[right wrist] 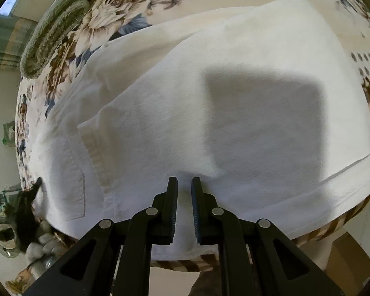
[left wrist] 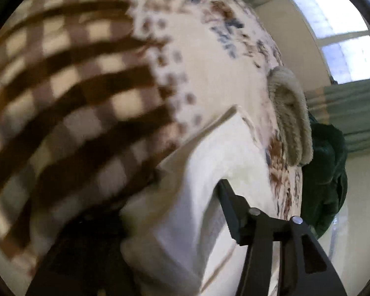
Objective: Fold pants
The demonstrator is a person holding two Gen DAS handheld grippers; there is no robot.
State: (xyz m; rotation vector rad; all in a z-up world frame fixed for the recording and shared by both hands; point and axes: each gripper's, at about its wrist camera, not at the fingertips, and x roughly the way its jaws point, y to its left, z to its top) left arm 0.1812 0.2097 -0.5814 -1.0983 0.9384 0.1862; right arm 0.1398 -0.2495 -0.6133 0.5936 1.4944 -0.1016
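White pants (right wrist: 209,103) lie folded on a floral cloth (right wrist: 125,7), with a back pocket (right wrist: 69,180) at the lower left. My right gripper (right wrist: 184,181) hovers over the pants' near edge, jaws a narrow gap apart, nothing between them. In the left wrist view, white pants fabric (left wrist: 192,197) hangs over the left finger and hides it. Only the right finger (left wrist: 230,202) shows, against the fabric. My left gripper (left wrist: 209,192) appears shut on the pants.
A brown checked cloth (left wrist: 61,98) covers the left of the surface. A rolled beige towel (left wrist: 291,123) lies at the far edge, green in the right wrist view (right wrist: 56,27). A dark green garment (left wrist: 325,172) hangs beyond. Clutter (right wrist: 17,222) lies on the floor.
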